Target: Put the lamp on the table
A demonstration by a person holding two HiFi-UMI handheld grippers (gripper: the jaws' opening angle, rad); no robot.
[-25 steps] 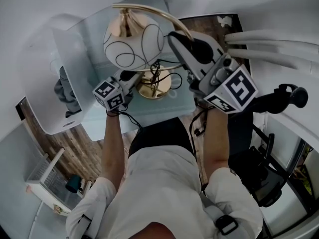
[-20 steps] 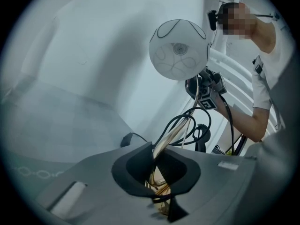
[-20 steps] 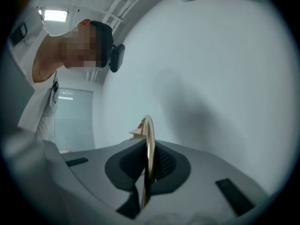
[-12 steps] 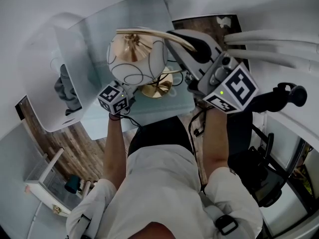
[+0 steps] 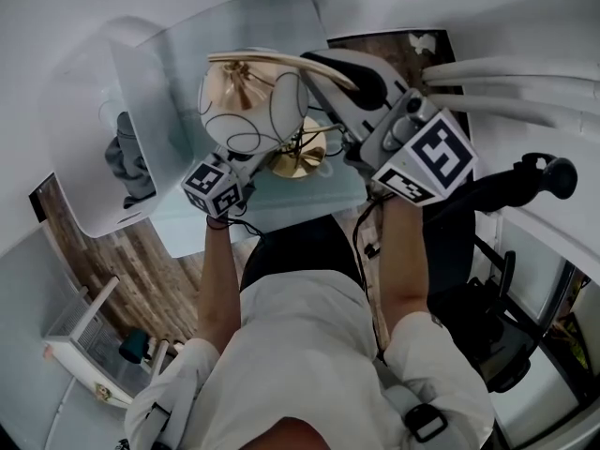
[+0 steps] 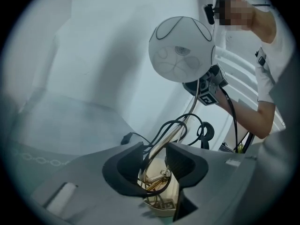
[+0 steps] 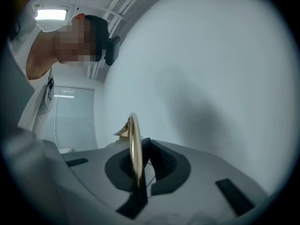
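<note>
The lamp has a white globe shade point(image 5: 248, 106) with black swirls, an arched gold stem point(image 5: 281, 60) and a round gold base point(image 5: 300, 157) over the glass table point(image 5: 234, 36). My right gripper point(image 5: 319, 64) is shut on the arch of the stem point(image 7: 135, 144), which runs upright between its pads point(image 7: 139, 161). My left gripper point(image 5: 272, 155) is low by the base. Its jaws point(image 6: 157, 156) have just been opening and stand apart, the lower stem point(image 6: 174, 134) between them untouched. The base point(image 6: 159, 198) shows below, the shade point(image 6: 183, 48) above. A black cord point(image 6: 187, 125) coils round the stem.
A white cabinet point(image 5: 80, 157) stands left of the glass table, with a grey item point(image 5: 122, 162) on it. A black office chair point(image 5: 506, 336) is at the right, white pipes point(image 5: 506, 78) behind it. A small white shelf point(image 5: 89, 345) sits on the wooden floor point(image 5: 141, 270).
The lamp and both grippers have shifted a little farther over the glass table. The shade has swung lower and nearer to the left gripper's cube.
</note>
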